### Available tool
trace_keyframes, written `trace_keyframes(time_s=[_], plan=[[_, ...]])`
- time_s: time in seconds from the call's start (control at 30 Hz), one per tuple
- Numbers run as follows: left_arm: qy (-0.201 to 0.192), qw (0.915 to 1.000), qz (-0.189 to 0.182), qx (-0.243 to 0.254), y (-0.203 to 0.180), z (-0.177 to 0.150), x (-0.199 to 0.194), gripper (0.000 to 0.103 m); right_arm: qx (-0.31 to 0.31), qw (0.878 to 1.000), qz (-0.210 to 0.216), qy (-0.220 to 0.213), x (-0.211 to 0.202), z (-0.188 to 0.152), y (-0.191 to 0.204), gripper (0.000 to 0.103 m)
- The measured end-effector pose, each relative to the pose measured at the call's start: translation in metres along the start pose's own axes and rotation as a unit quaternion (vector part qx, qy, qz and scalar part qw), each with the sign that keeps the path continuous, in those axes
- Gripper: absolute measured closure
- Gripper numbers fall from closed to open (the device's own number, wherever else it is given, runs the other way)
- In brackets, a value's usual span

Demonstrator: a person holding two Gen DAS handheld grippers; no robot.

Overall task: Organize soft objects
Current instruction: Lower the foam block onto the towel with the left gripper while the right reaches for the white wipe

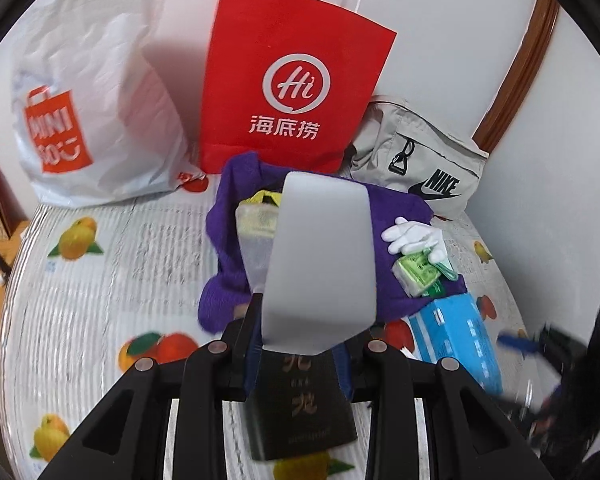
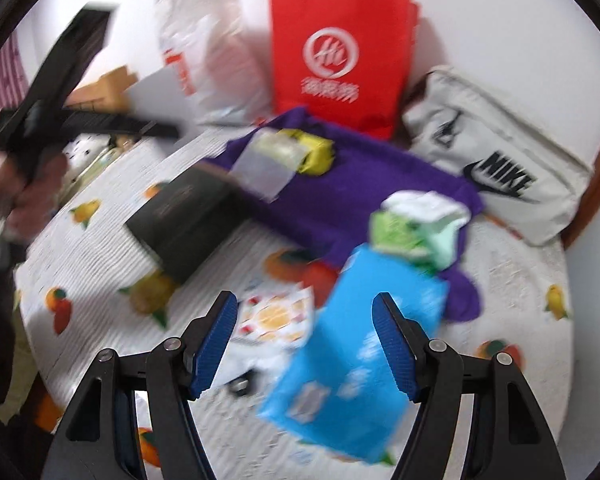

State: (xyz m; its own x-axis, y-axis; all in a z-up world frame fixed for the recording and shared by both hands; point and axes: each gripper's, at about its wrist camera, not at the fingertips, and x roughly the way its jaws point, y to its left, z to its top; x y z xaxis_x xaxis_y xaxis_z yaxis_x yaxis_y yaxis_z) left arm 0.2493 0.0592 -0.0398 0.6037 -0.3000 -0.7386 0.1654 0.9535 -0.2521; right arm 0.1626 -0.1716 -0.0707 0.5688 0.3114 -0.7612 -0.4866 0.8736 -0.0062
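A purple cloth (image 1: 384, 240) (image 2: 352, 188) lies on the table before the bags, with a clear plastic pack (image 1: 256, 236) (image 2: 272, 160), a white glove (image 1: 414, 236) and green tissue packs (image 1: 418, 276) (image 2: 404, 232) on it. My left gripper (image 1: 300, 364) is shut on a grey-white flat sheet (image 1: 320, 268) that stands up between its jaws, over a black box (image 1: 304, 404) (image 2: 184, 220). My right gripper (image 2: 304, 344) is open and empty above a blue pack (image 2: 352, 364) (image 1: 460, 336).
A red paper bag (image 1: 296, 80) (image 2: 340, 56), a white MINISO plastic bag (image 1: 92, 100) and a grey Nike pouch (image 1: 420, 160) (image 2: 496, 160) stand along the back wall. The fruit-print tablecloth (image 1: 100, 280) covers the table. A small printed packet (image 2: 272, 316) lies near my right gripper.
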Motion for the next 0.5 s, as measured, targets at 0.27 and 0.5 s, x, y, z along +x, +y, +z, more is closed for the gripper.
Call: trace_keyframes(time_s=[0.27, 0.5], plan=[[0.002, 0.9999, 0.000, 0.015, -0.005, 0.031, 0.031, 0.074, 0.008, 0.999, 0.035, 0.017, 0.009, -0.018, 0.031, 0.033], [0.013, 0.9994, -0.020, 0.026, -0.011, 0.050, 0.058, 0.074, 0.017, 0.999, 0.036, 0.025, 0.019, -0.029, 0.062, 0.033]])
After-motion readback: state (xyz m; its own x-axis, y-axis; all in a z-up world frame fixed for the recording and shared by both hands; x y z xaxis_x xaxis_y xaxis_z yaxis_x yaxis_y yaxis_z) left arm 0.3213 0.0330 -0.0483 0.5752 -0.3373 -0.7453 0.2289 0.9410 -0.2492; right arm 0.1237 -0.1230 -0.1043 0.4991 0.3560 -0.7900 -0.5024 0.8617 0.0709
